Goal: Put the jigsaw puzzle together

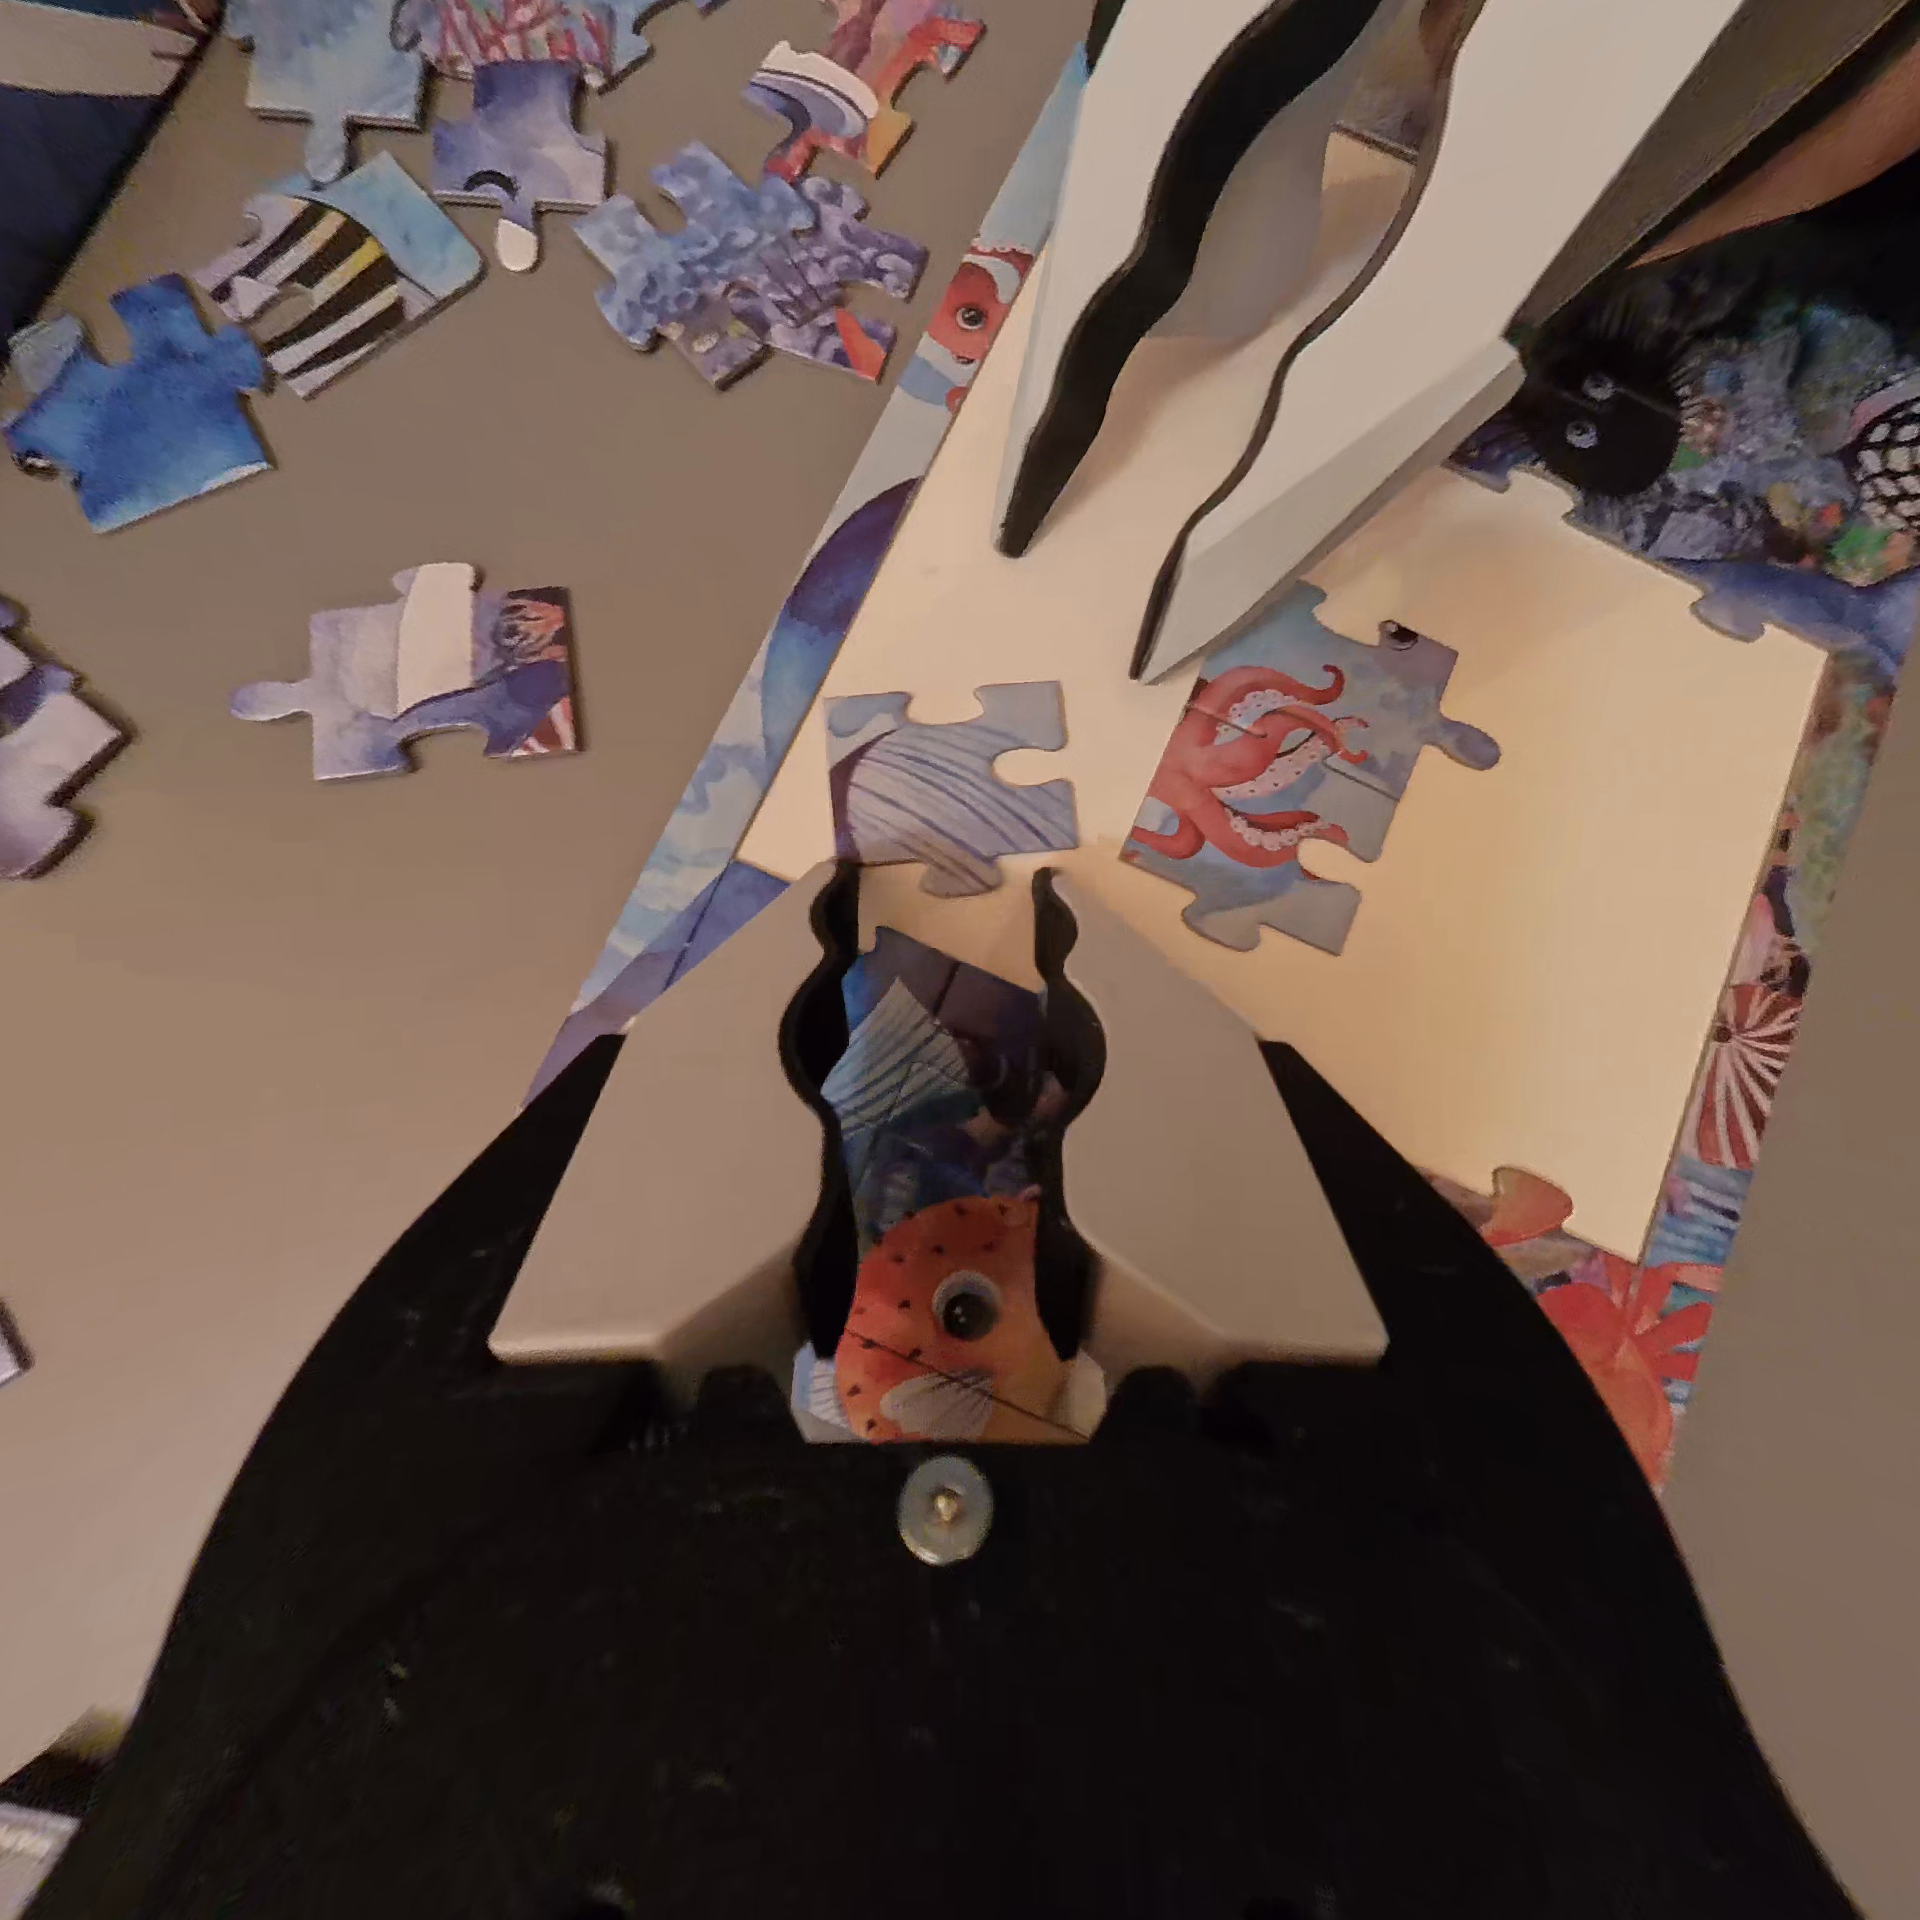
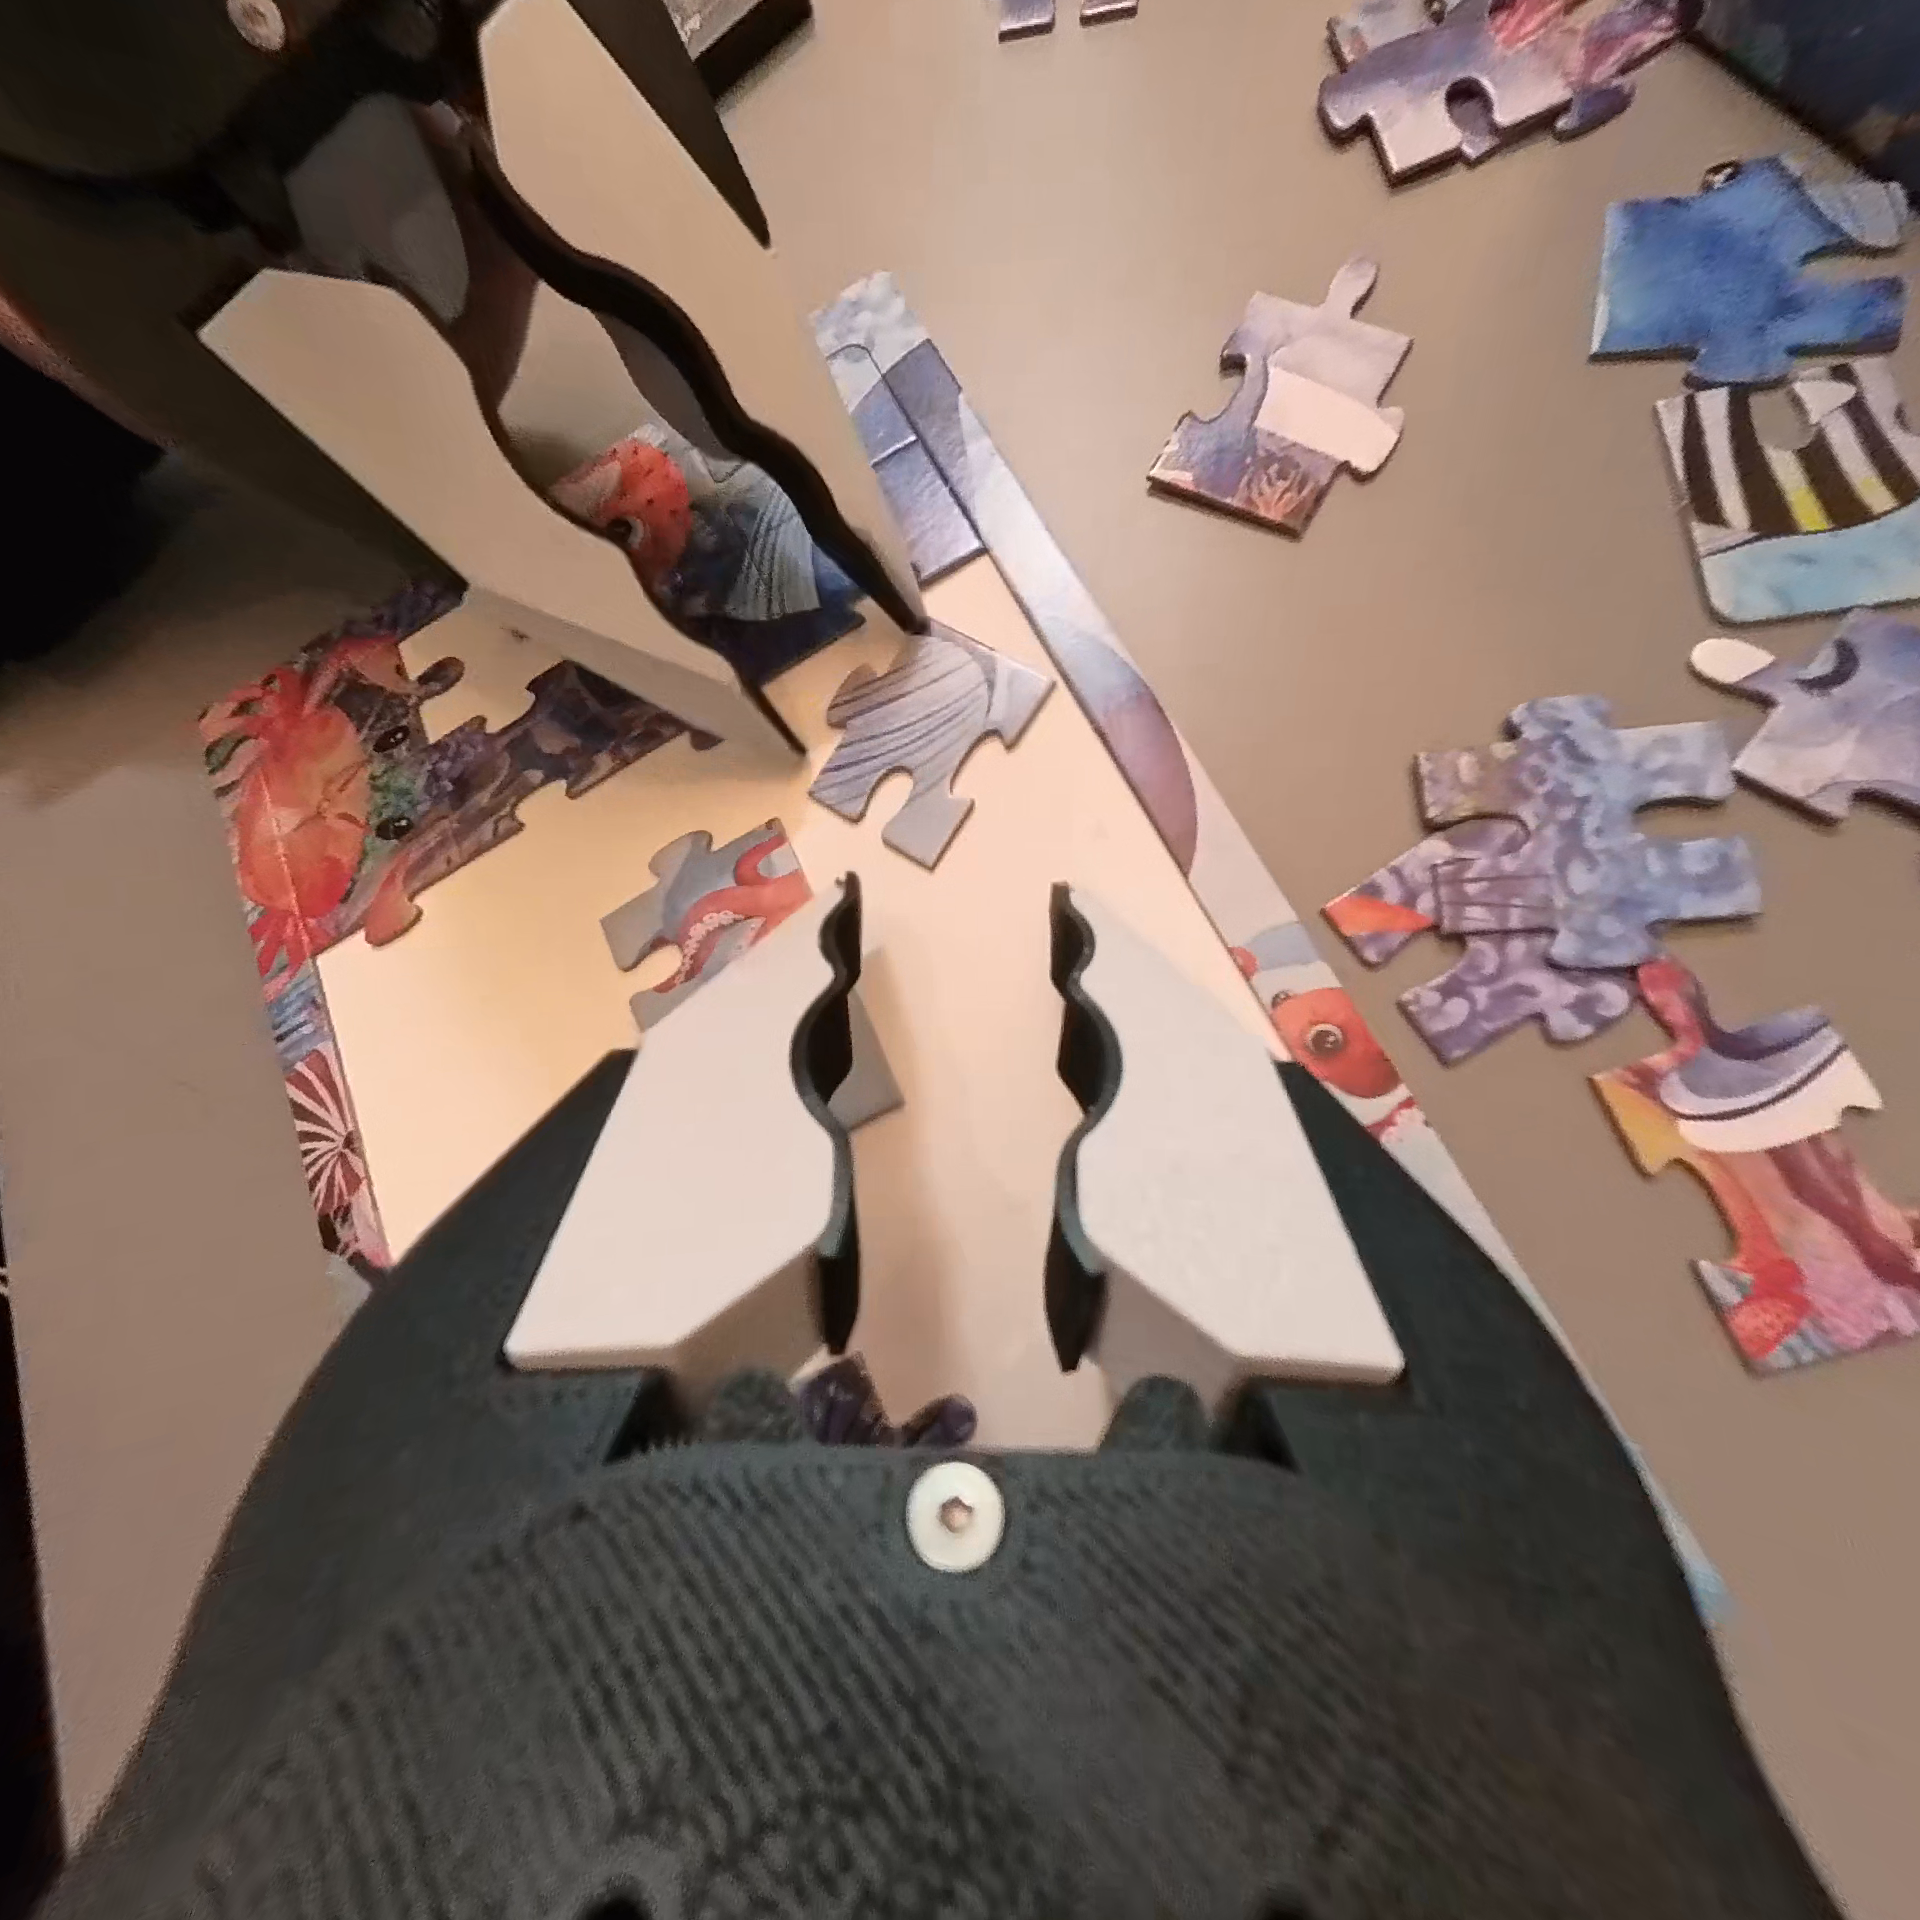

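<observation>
My left gripper [image 1: 940, 883] points down at the puzzle tray [image 1: 1455, 997], its two fingers drawn close around a joined clump of pieces, the orange fish piece [image 1: 935, 1320] clamped between the black pads. Its fingertips sit right at the near edge of the loose whale-stripe piece [image 1: 951, 774], which lies flat on the cream tray floor. My right gripper [image 2: 956, 904] comes in from the opposite side, tilted steeply, with its fingers parted and nothing between them; one tip rests at the corner of the octopus piece [image 1: 1288, 769].

The two loose pieces lie just beside each other, with a narrow strip of bare floor between. Most of the tray's middle is bare cream floor, so there is room there. The assembled border runs along the tray's edges: a blue strip with a clownfish [image 2: 1325, 1039] on one side, a crab [image 2: 301, 779] and striped shells on another.

The right wrist view shows the fish clump [image 2: 665, 520] hanging tilted in my left gripper above the tray, its lower edge close to the whale-stripe piece. The left wrist view alone shows a black spiky creature [image 1: 1600, 416] in the far corner.

Outside the tray, on the grey table [image 1: 499, 499], more loose pieces are scattered well apart from both grippers: a plain blue one [image 1: 135, 416], a black-striped one [image 1: 332, 270], several overlapping purple ones [image 2: 1558, 883].
</observation>
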Available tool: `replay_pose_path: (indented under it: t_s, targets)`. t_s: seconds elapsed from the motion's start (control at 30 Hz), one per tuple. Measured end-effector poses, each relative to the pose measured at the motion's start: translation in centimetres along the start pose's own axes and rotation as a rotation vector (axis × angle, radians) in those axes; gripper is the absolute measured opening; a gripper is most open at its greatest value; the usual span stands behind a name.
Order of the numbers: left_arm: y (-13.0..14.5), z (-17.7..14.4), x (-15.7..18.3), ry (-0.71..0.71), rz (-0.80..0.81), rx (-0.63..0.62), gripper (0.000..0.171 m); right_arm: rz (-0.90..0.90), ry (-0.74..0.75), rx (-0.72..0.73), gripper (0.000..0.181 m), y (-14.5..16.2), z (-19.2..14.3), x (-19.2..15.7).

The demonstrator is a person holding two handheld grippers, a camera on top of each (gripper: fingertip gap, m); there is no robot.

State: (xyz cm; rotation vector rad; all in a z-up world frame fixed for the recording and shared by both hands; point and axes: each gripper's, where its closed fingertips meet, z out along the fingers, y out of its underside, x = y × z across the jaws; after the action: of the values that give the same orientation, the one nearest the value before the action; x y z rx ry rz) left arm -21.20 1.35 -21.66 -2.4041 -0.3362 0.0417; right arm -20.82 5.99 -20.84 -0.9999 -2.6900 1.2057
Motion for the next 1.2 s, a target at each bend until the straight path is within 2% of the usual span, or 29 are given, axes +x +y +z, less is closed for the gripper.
replay_pose_path:
  t_s: [0.3,0.47,0.67,0.73,0.83,0.97,1.2]
  targets:
    - [-1.0,0.8,1.5,0.064,0.004,0.034,0.036,0.045,-0.073,0.034,0.040,-0.3,0.2,-0.7]
    - [-1.7,1.5,2.3,0.069,0.039,0.052,0.038,0.036,-0.044,0.010,0.039,0.0,-0.2,-0.2]
    - [-1.9,0.3,1.8,0.042,0.051,0.078,0.036,-0.032,-0.056,0.079,0.042,-1.1,-0.5,-0.8]
    - [-1.6,0.0,1.7,0.048,0.044,0.073,0.030,-0.136,-0.036,0.120,0.051,-1.7,-0.4,-1.3]
    - [-1.2,0.1,1.4,0.041,0.045,0.054,0.023,-0.243,0.060,0.106,0.054,-1.5,0.3,-0.8]
    - [-0.7,0.7,1.4,0.020,0.067,0.020,0.022,-0.209,0.066,0.046,0.051,-0.7,1.5,-0.6]
    - [-0.7,0.8,1.3,0.009,0.077,0.025,0.024,-0.211,0.147,0.011,0.048,-0.3,0.8,0.8]
